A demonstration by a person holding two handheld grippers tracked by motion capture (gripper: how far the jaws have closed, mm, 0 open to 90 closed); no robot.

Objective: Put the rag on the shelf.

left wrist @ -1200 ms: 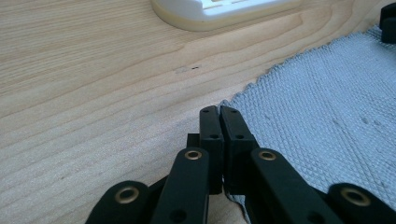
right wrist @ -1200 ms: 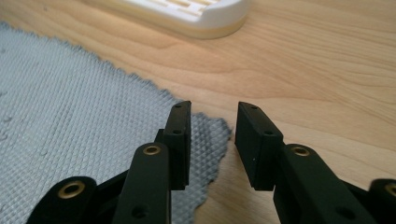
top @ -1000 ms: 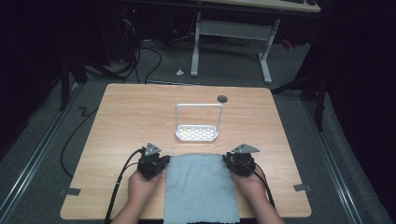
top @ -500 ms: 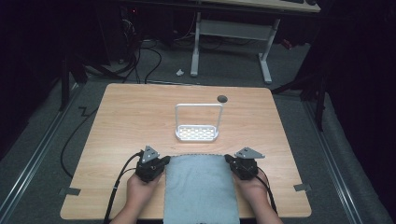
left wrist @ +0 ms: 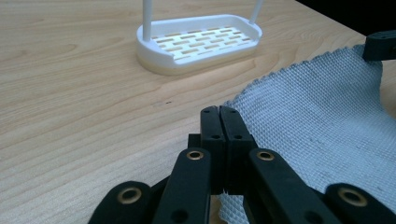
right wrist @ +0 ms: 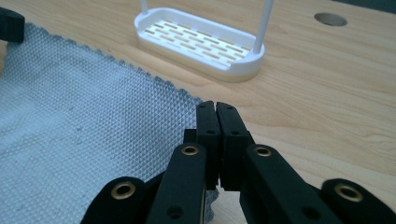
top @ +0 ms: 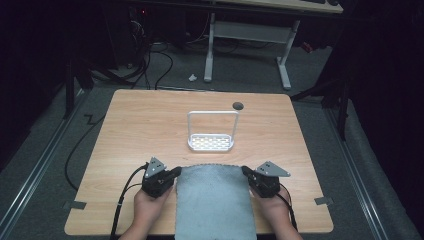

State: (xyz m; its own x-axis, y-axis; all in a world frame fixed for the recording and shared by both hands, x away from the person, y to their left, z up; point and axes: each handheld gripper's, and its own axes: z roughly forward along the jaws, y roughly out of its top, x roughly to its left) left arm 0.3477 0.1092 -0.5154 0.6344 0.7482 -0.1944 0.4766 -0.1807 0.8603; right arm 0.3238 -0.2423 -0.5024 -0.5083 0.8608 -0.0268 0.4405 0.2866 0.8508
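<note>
A grey waffle-weave cloth (top: 212, 200) lies on the wooden table (top: 150, 125) at its near edge, between my two hands. My left gripper (top: 176, 171) is shut on the cloth's far left corner. In the left gripper view its jaws (left wrist: 219, 109) are pressed together, and a scrap of the cloth (left wrist: 317, 116) pokes out below them. My right gripper (top: 246, 171) is shut on the far right corner. In the right gripper view its jaws (right wrist: 215, 105) meet over the edge of the cloth (right wrist: 84, 126). The far edge of the cloth is raised slightly between the two grippers.
A white slotted rack (top: 211, 142) with a tall hoop handle stands just beyond the cloth, mid-table. A round cable hole (top: 238, 105) sits near the table's far edge. Cables trail from both grippers off the near edge. A desk frame stands on the floor behind.
Both hands have drawn a little toward the near edge and risen slightly. They have taken the cloth's far corners with them.
</note>
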